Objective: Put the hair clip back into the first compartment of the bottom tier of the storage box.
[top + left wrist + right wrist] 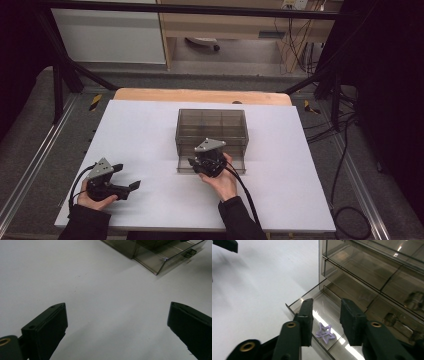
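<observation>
Right gripper: jaws apart over purple star, not touching it
Star: in open bottom drawer, left end
Left gripper: jaws wide apart, near left

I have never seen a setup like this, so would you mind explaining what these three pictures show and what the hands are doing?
A person sits at a white table holding a black two-jaw gripper in each hand. The high view looks down from above; the other two pictures come from cameras riding on each gripper. On the table stands a smoky transparent plastic drawer box with its bottom drawer pulled out. The right gripper hangs over that drawer, jaws apart, and a small purple star-shaped piece lies in the drawer below them, not pinched. The left gripper rests open over bare table, holding nothing.
</observation>
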Demonstrator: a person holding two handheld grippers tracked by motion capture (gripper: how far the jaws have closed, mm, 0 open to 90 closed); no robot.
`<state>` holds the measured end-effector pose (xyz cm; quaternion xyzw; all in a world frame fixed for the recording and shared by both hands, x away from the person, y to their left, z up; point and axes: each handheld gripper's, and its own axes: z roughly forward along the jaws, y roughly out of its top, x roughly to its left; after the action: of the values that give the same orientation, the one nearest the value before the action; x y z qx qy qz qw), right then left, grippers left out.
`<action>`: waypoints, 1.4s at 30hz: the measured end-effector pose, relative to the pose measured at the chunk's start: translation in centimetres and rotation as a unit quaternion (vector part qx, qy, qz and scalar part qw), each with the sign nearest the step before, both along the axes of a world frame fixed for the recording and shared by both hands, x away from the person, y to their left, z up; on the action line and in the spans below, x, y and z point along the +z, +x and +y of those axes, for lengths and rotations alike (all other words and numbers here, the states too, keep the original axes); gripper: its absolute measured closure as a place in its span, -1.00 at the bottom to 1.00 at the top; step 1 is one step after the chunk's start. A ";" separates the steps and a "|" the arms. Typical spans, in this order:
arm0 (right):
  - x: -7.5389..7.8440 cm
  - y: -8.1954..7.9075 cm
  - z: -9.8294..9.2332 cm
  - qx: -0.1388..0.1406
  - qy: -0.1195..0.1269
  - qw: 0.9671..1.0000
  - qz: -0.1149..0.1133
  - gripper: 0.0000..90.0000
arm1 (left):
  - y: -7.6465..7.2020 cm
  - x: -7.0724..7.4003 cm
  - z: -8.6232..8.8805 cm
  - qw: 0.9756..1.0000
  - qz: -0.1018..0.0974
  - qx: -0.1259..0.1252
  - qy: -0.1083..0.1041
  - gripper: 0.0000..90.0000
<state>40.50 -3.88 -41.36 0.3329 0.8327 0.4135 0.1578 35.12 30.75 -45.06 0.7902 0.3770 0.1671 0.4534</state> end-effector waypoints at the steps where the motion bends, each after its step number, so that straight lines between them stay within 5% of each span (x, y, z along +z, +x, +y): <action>1: 0.1 -0.1 -0.1 0.000 0.002 1.000 0.002 0.32 | 0.0 0.0 0.0 1.000 0.000 0.000 0.000 -0.95; 12: 1.2 -1.1 -1.6 -0.012 0.015 1.000 0.001 -0.41 | 0.0 0.0 0.0 1.000 0.000 0.000 0.001 -0.95; 19: 1.5 -1.7 -2.7 -0.023 0.019 1.000 0.001 -0.71 | 0.0 0.0 0.0 1.000 0.000 0.001 0.000 -0.95; 42: 1.1 -2.7 -6.5 -0.034 0.025 0.999 0.014 -0.90 | 0.0 0.0 0.1 1.000 0.001 0.001 -0.002 -0.95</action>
<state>37.80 -10.43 -40.30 0.3703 0.8126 0.4240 0.1513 35.10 30.83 -45.06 0.7888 0.3785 0.1661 0.4548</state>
